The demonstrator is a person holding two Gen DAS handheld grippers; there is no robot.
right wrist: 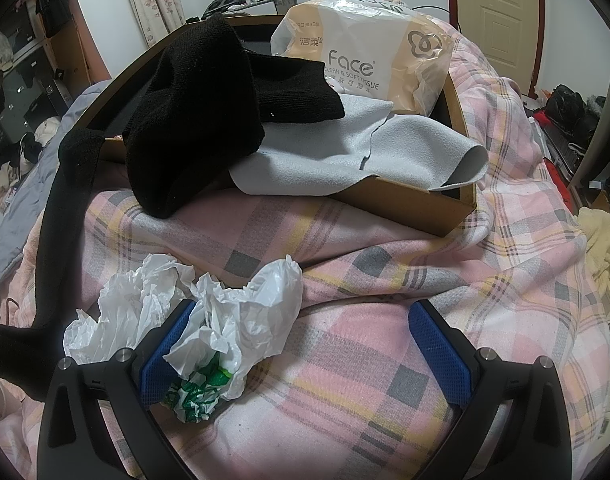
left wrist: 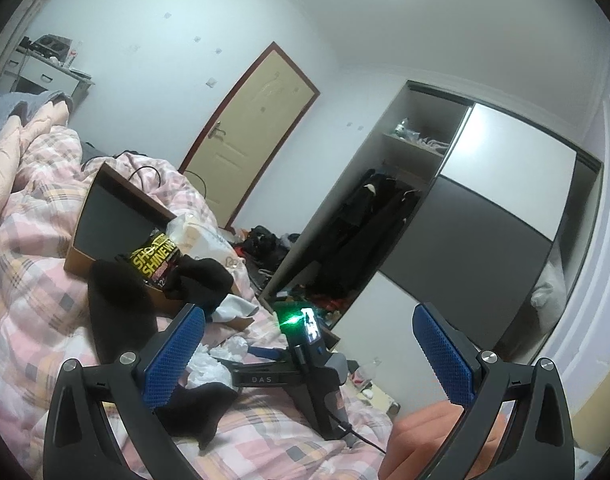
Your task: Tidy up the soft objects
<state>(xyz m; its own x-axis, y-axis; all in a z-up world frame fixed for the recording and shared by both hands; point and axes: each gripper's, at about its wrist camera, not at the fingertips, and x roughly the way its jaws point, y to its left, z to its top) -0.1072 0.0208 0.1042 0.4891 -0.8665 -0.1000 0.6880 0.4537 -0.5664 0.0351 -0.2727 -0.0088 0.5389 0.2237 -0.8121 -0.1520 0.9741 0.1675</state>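
Observation:
A cardboard box [right wrist: 425,204] sits on the pink plaid blanket [right wrist: 385,360]. It holds a Face tissue pack [right wrist: 369,52]. A grey cloth [right wrist: 385,152] and a black sock [right wrist: 193,120] droop over its front rim. A long black sock [right wrist: 61,208] trails from the box down the left. My right gripper [right wrist: 301,316] is open, low over the blanket. A crumpled white plastic bag [right wrist: 241,312] lies against its left finger. My left gripper [left wrist: 309,320] is open and empty, raised behind the right gripper's housing [left wrist: 317,360]. The box [left wrist: 105,208] and long sock [left wrist: 117,304] lie to its left.
An open wardrobe [left wrist: 369,232] with dark hanging clothes stands beyond the bed, with a yellow door [left wrist: 249,128] left of it and clutter on the floor [left wrist: 265,244] between them. A hand [left wrist: 421,436] shows by my left gripper. A yellow towel [right wrist: 601,248] lies at the bed's right.

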